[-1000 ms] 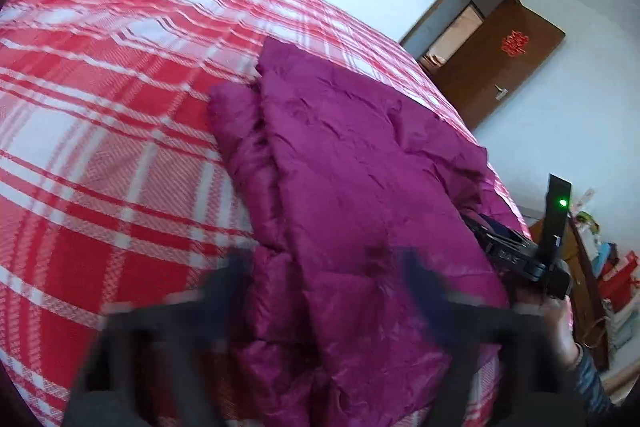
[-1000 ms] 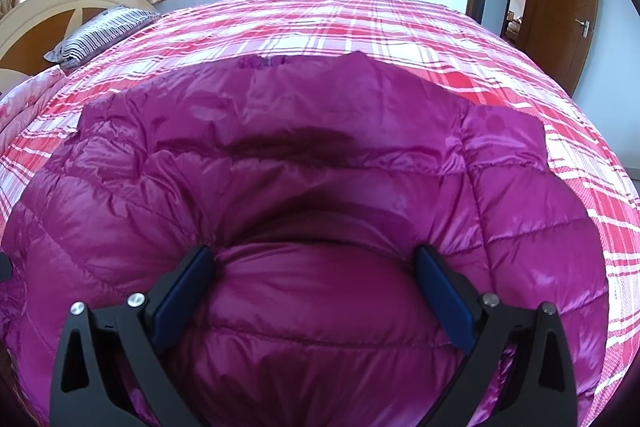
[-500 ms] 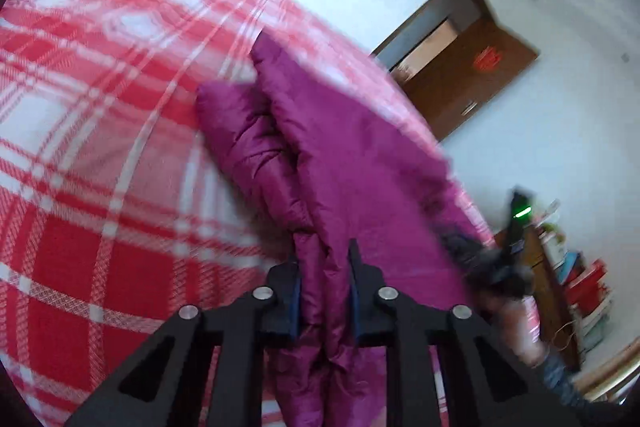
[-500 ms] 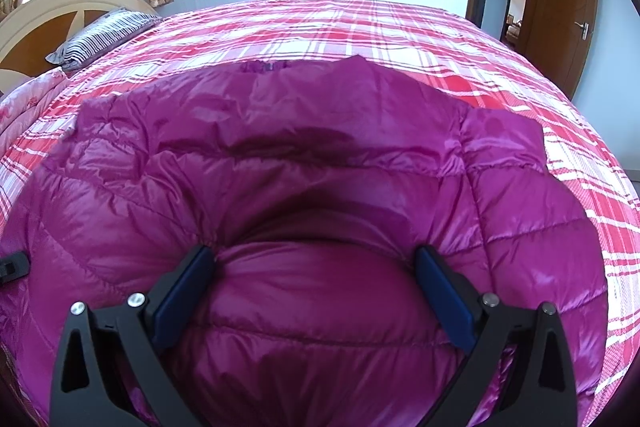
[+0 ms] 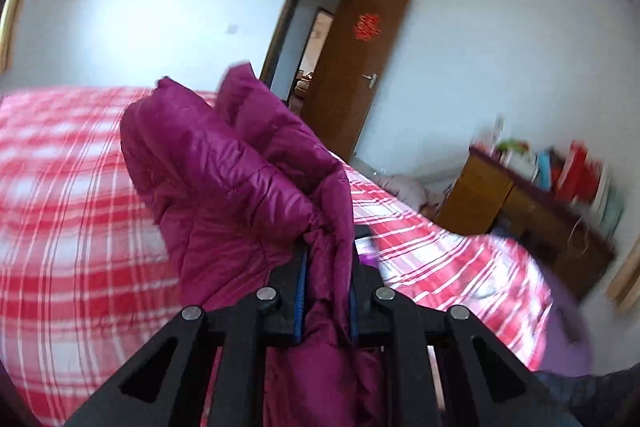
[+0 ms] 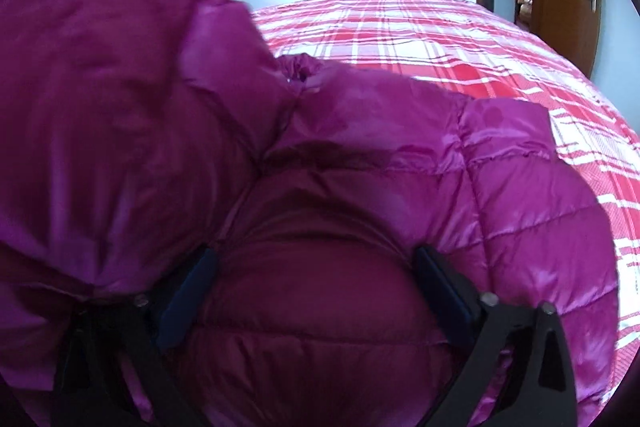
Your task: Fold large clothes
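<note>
A magenta quilted down jacket lies on a red and white plaid bed. My left gripper is shut on one edge of the jacket and holds it up off the bed, the fabric hanging and bunching above the fingers. That lifted part fills the left of the right wrist view. My right gripper stands wide at the jacket's near edge, its jaws closing, with a puffy bulge of jacket between the blue pads.
The plaid bed spreads left and far beyond the jacket. A brown door stands ajar in the white wall. A wooden dresser with coloured items on top stands to the right of the bed.
The left gripper closed on the jacket's edge, then swung up and rolled, lifting that side high off the bed. The raised fabric now covers the left of the right wrist view.
</note>
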A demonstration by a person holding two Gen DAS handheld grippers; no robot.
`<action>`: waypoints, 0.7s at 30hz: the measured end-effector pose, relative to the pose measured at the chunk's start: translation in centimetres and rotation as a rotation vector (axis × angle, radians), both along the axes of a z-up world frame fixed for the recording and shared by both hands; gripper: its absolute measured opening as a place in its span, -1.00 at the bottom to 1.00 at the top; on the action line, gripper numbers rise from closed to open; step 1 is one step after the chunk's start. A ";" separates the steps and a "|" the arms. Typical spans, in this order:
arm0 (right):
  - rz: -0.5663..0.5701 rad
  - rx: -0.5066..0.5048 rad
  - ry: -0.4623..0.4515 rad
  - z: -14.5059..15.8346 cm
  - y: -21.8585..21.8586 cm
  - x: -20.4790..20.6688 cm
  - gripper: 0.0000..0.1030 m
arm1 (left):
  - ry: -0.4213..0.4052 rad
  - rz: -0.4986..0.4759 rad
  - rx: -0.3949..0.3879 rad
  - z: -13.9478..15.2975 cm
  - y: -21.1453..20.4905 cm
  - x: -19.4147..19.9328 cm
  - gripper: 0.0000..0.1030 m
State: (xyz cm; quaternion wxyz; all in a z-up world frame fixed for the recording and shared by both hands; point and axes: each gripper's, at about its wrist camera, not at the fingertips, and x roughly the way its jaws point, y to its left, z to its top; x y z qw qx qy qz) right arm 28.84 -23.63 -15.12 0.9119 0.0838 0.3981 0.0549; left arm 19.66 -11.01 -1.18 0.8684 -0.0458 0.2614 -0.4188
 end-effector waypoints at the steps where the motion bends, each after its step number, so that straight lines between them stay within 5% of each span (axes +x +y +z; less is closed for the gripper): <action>1: -0.012 0.020 -0.017 0.6 -1.1 -0.9 0.85 | -0.004 -0.011 0.005 -0.3 -0.6 -0.1 -0.69; 6: -0.146 0.098 -0.122 3.9 -10.1 -6.3 0.87 | -0.054 -0.052 0.095 -3.0 -5.0 -0.3 -0.68; 9: -0.207 0.266 -0.203 6.6 -15.9 -8.8 0.89 | -0.126 -0.094 0.189 -4.8 -8.2 -1.3 -0.68; 13: -0.048 0.310 -0.245 10.3 -15.6 -8.7 0.96 | -0.159 -0.141 0.292 -8.6 -11.2 -2.1 -0.68; 17: 0.086 0.247 -0.146 10.3 -11.9 -4.8 0.92 | -0.176 -0.131 0.302 -9.8 -11.2 -2.5 -0.64; 19: 0.107 0.176 -0.065 9.0 -10.7 -2.6 0.33 | -0.171 -0.121 0.295 -8.9 -10.5 -3.2 -0.53; 20: 0.098 0.158 -0.014 8.0 -10.9 -1.6 -0.40 | -0.170 -0.117 0.292 -8.1 -9.7 -3.6 -0.34; 21: 0.083 0.160 0.014 7.4 -11.1 -1.2 -0.51 | -0.172 -0.118 0.281 -7.2 -8.8 -4.2 -0.12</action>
